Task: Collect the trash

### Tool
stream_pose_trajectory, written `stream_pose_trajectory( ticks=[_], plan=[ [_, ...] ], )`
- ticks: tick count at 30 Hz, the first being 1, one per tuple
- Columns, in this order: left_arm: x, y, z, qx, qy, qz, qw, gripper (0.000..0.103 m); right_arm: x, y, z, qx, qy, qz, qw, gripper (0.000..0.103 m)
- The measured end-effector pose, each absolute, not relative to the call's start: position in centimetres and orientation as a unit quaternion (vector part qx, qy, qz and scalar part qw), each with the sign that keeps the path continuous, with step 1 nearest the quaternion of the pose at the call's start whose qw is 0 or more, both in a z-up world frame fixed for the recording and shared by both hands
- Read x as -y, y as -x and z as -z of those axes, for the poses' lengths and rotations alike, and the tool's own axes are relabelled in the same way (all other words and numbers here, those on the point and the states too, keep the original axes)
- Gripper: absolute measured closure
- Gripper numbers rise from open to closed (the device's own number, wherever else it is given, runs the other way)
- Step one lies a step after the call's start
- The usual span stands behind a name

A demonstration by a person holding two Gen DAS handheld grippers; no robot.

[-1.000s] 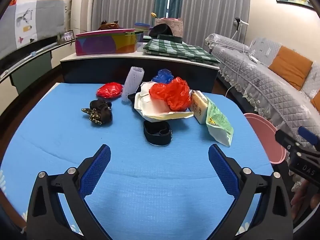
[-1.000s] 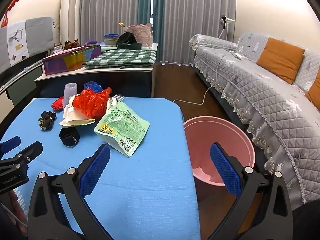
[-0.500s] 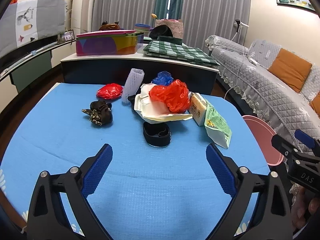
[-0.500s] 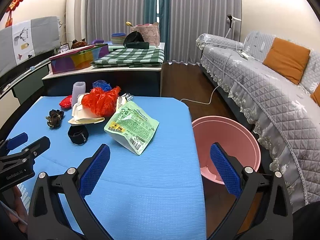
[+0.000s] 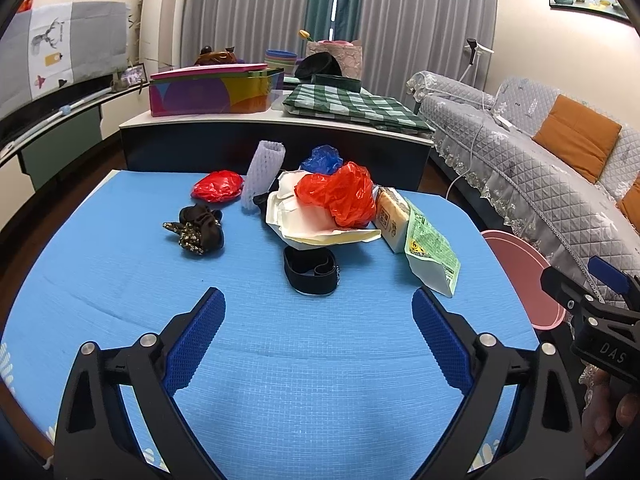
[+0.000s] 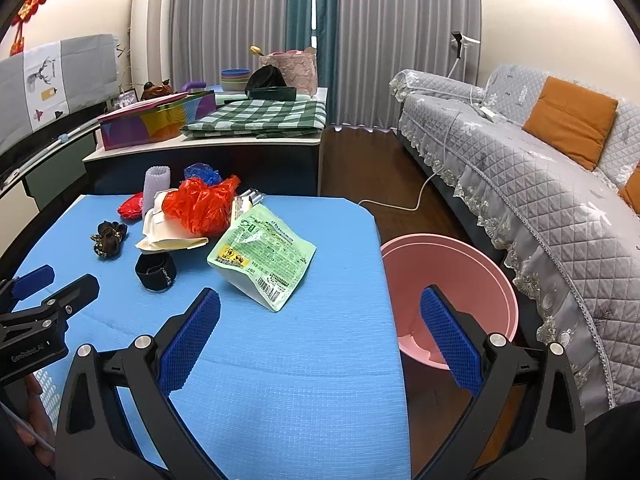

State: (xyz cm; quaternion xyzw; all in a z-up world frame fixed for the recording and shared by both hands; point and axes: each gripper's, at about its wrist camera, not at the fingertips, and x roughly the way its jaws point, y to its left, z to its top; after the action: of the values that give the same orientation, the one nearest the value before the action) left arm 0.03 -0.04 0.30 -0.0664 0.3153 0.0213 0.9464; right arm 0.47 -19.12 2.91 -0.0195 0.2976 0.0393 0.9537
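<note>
Trash lies in a heap on the blue table (image 5: 304, 380): an orange-red plastic bag (image 5: 340, 196) on crumpled white paper (image 5: 304, 220), a green snack packet (image 6: 262, 256), a yellow packet (image 5: 390, 216), a blue bag (image 5: 322, 160), a red bag (image 5: 218, 186), a white foam sleeve (image 5: 264, 174), a black band (image 5: 312, 270) and a dark brown scrunchie (image 5: 198, 230). A pink bin (image 6: 448, 280) stands on the floor right of the table. My left gripper (image 5: 316, 328) hovers open before the black band. My right gripper (image 6: 320, 328) is open over the table's right edge, empty.
Behind the table a dark counter (image 5: 276, 136) holds a colourful box (image 5: 208, 92), a green checked cloth (image 5: 352, 108) and bowls. A grey quilted sofa (image 6: 540, 184) with an orange cushion runs along the right. A white cable (image 6: 404, 204) crosses the wood floor.
Both grippers have drifted slightly back from the heap and stay open. Nothing on the table has moved.
</note>
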Motion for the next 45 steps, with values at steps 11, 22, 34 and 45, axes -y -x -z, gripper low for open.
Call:
stream_pose_trajectory(
  ticks=[11, 22, 34, 45],
  plan=[
    [0.2, -0.07, -0.4, -0.314, 0.064, -0.017, 0.947, 0.012, 18.89, -0.39, -2.91, -0.294, 0.022, -0.041, 0.955, 0.005],
    [0.23, 0.03, -0.45, -0.314, 0.064, -0.016, 0.947, 0.012, 18.74, -0.36, -2.87, -0.29, 0.027, -0.034, 0.956, 0.005],
    [0.33, -0.04, -0.53, -0.314, 0.065, -0.016, 0.947, 0.012, 18.99, -0.22, -2.87, -0.289, 0.024, -0.033, 0.957, 0.005],
    [-0.07, -0.05, -1.06, -0.303, 0.069, -0.022, 0.95, 0.015, 18.7, -0.74, -2.61, -0.297, 0.005, -0.06, 0.953, 0.026]
  ],
)
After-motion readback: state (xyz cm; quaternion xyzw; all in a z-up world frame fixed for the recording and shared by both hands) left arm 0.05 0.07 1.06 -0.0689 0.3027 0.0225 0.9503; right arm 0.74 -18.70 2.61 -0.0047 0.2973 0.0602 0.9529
